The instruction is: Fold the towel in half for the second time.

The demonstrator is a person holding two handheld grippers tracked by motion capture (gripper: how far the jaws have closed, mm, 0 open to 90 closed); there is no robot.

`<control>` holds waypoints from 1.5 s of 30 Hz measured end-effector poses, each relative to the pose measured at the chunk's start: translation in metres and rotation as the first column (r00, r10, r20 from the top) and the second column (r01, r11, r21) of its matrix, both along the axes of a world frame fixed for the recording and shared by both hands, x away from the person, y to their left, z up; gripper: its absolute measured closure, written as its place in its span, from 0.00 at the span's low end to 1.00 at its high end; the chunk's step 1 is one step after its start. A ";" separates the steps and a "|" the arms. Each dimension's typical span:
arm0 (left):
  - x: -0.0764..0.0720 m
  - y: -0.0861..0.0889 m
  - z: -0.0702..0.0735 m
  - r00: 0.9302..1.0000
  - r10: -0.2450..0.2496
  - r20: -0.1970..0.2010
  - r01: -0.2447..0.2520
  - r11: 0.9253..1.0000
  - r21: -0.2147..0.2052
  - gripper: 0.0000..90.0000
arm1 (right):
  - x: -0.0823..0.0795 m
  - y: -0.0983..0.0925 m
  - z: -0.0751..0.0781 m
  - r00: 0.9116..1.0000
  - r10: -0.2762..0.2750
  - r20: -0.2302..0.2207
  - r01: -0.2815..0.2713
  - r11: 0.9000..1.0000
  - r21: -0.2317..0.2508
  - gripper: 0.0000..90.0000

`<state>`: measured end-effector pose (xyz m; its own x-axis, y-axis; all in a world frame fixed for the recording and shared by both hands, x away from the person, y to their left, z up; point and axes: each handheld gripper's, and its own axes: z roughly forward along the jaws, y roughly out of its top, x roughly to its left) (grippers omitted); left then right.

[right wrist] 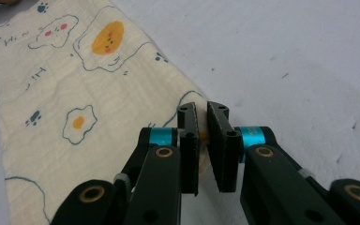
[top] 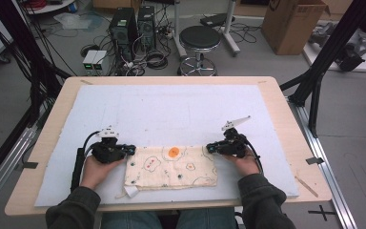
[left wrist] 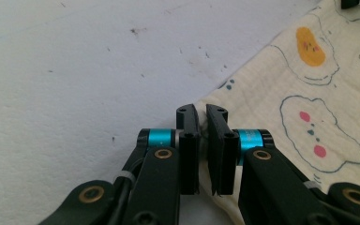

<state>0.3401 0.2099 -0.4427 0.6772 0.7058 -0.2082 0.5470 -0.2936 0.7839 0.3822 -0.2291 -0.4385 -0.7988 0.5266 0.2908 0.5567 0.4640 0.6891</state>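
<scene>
A cream cloth [top: 171, 167] printed with fried eggs and clouds lies flat on the white mat near the table's front edge. My left gripper [top: 132, 150] is at the cloth's far left corner, and my right gripper [top: 208, 148] is at its far right corner. In the left gripper view the jaws [left wrist: 202, 110] stand almost together, pinching the corner of the cloth [left wrist: 309, 93]. In the right gripper view the jaws [right wrist: 202, 110] are pressed on the cloth [right wrist: 51, 84], with cream fabric showing between the pads. A hand holds each gripper low on the mat.
The white mat [top: 181, 105] covers most of the wooden table [top: 52, 143]. A thin wooden stick [top: 306, 186] lies at the table's right front. Beyond the far edge stand a black stool [top: 199, 40], computer towers [top: 124, 26] and a cardboard box [top: 293, 24].
</scene>
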 end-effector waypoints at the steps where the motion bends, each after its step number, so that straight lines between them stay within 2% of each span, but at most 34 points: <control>1: 0.000 0.001 0.001 1.000 0.002 0.003 -0.002 1.000 -0.004 0.93 | 0.000 0.000 0.000 1.000 -0.002 0.002 0.002 1.000 0.001 0.93; 13: 0.000 0.003 0.003 0.999 0.032 0.025 -0.031 0.999 -0.028 0.93 | 0.001 -0.003 0.002 1.000 -0.019 0.017 0.018 1.000 0.022 0.94; 18: 0.004 0.006 0.010 0.998 0.050 0.037 -0.048 0.998 -0.047 0.94 | 0.007 -0.002 0.006 1.000 -0.018 0.024 0.017 1.000 0.011 0.94; 20: 0.007 0.007 0.012 0.997 0.064 0.051 -0.061 0.996 -0.067 0.94 | 0.011 -0.002 0.009 0.999 -0.025 0.027 0.025 1.000 0.012 0.94; 22: 0.013 0.007 0.011 0.995 0.084 0.050 -0.080 0.994 -0.077 0.94 | 0.015 0.000 0.011 0.999 -0.027 0.033 0.027 1.000 -0.007 0.95; 23: 0.016 0.006 0.010 0.996 0.087 0.034 -0.084 0.994 -0.068 0.94 | 0.018 0.000 0.012 0.999 -0.029 0.034 0.029 1.000 -0.004 0.95; 25: 0.021 0.005 0.012 0.995 0.092 0.043 -0.090 0.994 -0.059 0.94 | 0.024 0.000 0.014 0.999 -0.033 0.036 0.033 0.999 0.000 0.95; 31: 0.041 0.003 0.026 0.994 0.102 0.048 -0.099 0.993 -0.064 0.94 | 0.044 -0.002 0.027 0.997 -0.064 0.030 0.064 0.998 0.010 0.95; 32: 0.044 0.003 0.028 0.992 0.113 0.056 -0.109 0.991 -0.078 0.94 | 0.048 -0.002 0.029 0.997 -0.067 0.032 0.066 0.998 0.007 0.95; 34: 0.050 0.003 0.033 0.991 0.119 0.055 -0.115 0.991 -0.075 0.94 | 0.054 -0.002 0.034 0.996 -0.082 0.035 0.082 0.997 0.011 0.95; 36: 0.055 0.003 0.036 0.989 0.134 0.068 -0.128 0.988 -0.092 0.94 | 0.059 -0.001 0.039 0.994 -0.097 0.044 0.096 0.995 0.022 0.95; 38: 0.057 0.004 0.034 0.987 0.145 0.063 -0.139 0.985 -0.100 0.94 | 0.064 -0.001 0.038 0.992 -0.117 0.051 0.116 0.993 0.030 0.95; 42: 0.060 0.001 0.026 0.990 0.136 0.045 -0.134 0.990 -0.043 0.94 | 0.070 0.001 0.025 0.991 -0.136 -0.001 0.135 0.990 0.026 0.95; 45: 0.061 0.002 0.025 0.989 0.141 0.046 -0.139 0.989 -0.054 0.94 | 0.073 0.002 0.020 0.990 -0.140 -0.013 0.140 0.990 0.019 0.95</control>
